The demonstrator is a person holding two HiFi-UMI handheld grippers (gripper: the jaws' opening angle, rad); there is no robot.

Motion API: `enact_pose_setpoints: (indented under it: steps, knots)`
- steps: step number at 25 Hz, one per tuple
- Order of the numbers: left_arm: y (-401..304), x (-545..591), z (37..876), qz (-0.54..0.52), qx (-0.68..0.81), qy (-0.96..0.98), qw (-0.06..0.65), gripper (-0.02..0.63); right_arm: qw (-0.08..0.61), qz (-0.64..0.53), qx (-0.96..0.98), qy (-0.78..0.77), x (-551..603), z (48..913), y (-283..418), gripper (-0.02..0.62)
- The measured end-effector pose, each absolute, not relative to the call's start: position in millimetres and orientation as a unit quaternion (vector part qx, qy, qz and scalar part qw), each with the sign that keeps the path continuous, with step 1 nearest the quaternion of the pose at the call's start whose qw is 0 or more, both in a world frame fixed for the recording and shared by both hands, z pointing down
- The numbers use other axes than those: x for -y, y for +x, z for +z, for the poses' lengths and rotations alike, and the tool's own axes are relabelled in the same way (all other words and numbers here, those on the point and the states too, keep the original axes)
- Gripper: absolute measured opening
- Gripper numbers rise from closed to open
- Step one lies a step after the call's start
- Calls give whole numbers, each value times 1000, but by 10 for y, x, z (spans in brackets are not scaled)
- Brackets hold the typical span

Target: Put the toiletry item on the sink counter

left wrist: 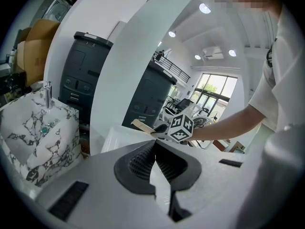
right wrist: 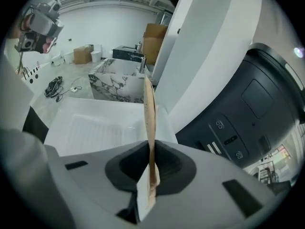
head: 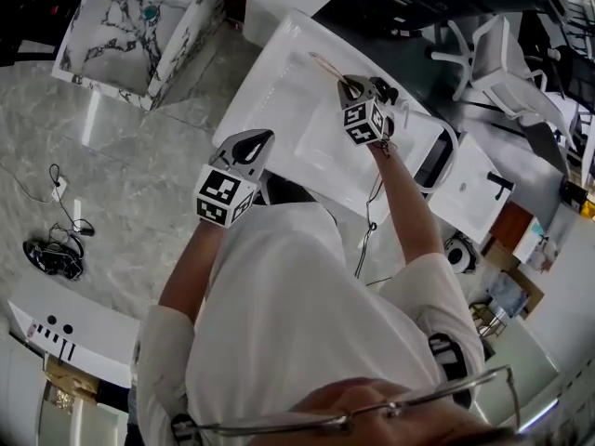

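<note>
Presently grips a thin, flat tan toiletry item (right wrist: 149,118) in the right tongs (right wrist: 151,168), clamped tight on its lower end and seen edge-on from the right gripper view. Holds it in the air above a white sink (head: 270,72), not yet resting on any surface. Points the free end of the item up and away from the body in the head view, out past the marker cube (head: 364,122).

Carries the left tongs (head: 253,140) lower in that view and nearer the white shirt (head: 297,295), pressed together with nothing between the ribbed pads (left wrist: 140,160). Aims them toward the right tongs, the two well apart.

Stands at the near edge of the sink. Faces a marble-patterned basin (head: 139,26) farther off on the grey stone floor (head: 139,175), with a metal tap (left wrist: 47,93) upright on its rim. Has a dark grey machine (right wrist: 248,113) close beyond the sink, and a tangle of black cable (head: 54,254) on the floor well off to the left.
</note>
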State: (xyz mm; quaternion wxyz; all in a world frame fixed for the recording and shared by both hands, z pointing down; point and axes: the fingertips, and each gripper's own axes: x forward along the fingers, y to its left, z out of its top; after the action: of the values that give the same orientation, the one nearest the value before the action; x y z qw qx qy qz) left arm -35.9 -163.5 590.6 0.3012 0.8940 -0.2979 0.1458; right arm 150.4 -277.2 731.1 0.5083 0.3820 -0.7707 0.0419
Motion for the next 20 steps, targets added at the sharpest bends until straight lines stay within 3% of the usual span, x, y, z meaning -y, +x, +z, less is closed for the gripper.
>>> enact_pose_setpoints:
  steps: [20]
  knots:
    - [-540,1552,6134,159,322,872,332,5,583,27,727,363,3419,8278,1697,37]
